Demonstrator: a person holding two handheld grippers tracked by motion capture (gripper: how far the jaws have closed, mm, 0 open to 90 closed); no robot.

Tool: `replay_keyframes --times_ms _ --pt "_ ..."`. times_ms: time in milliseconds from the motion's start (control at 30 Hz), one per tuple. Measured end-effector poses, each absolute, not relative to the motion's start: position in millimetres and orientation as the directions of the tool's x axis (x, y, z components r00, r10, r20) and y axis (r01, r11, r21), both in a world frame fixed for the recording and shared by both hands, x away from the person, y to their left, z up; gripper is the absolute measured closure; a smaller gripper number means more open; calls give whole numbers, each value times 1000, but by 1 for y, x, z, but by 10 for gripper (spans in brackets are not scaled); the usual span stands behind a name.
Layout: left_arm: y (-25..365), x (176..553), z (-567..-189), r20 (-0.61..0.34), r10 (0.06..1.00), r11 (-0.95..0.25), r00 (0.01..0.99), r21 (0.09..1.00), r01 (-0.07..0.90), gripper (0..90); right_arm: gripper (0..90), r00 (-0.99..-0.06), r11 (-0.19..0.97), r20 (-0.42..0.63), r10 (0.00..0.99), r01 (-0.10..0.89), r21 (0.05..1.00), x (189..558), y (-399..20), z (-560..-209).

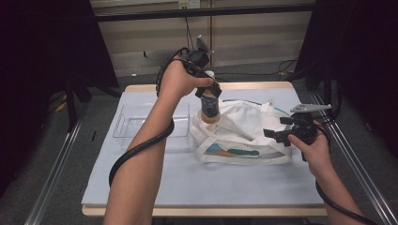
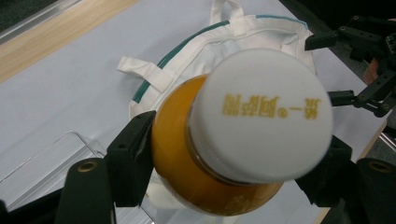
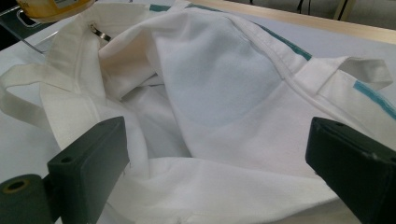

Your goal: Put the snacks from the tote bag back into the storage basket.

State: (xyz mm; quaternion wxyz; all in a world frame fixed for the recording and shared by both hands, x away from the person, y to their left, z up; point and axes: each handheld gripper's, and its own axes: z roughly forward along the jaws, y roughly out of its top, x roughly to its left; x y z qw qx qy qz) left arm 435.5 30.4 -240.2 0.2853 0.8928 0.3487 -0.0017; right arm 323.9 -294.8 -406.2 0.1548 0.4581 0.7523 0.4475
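Note:
A bottle (image 1: pixel 210 107) of orange drink with a white cap (image 2: pixel 261 114) hangs upright over the left end of a white cloth tote bag (image 1: pixel 241 131). My left gripper (image 1: pixel 210 91) is shut on the bottle, its jaws pressing the body just below the cap (image 2: pixel 233 158). The bag (image 2: pixel 196 56) lies on the table with its mouth gaping and green trim on the rim. My right gripper (image 1: pixel 277 133) stands open at the bag's right edge. Its jaws (image 3: pixel 219 149) are spread wide over the bag's rumpled cloth (image 3: pixel 219 79). The bottle's base (image 3: pixel 51 5) shows above the bag's far rim.
A clear plastic tray (image 1: pixel 141 124) sits left of the bag, close to it (image 2: pixel 56 158). The light mat (image 1: pixel 187 183) covers the wooden table. Dark frames and metal rails flank both sides. The right gripper (image 2: pixel 369 70) shows beyond the bag.

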Motion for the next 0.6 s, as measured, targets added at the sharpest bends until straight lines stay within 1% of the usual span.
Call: replay_keyframes --times_ms 100,600 --pt "33 436 -238 -188 617 -605 764 509 613 308 55 -532 181 178 828 552 814 324 -294 -407" --pt "49 437 -236 -195 646 -583 738 497 642 308 51 -540 185 180 822 554 812 324 -292 -407"
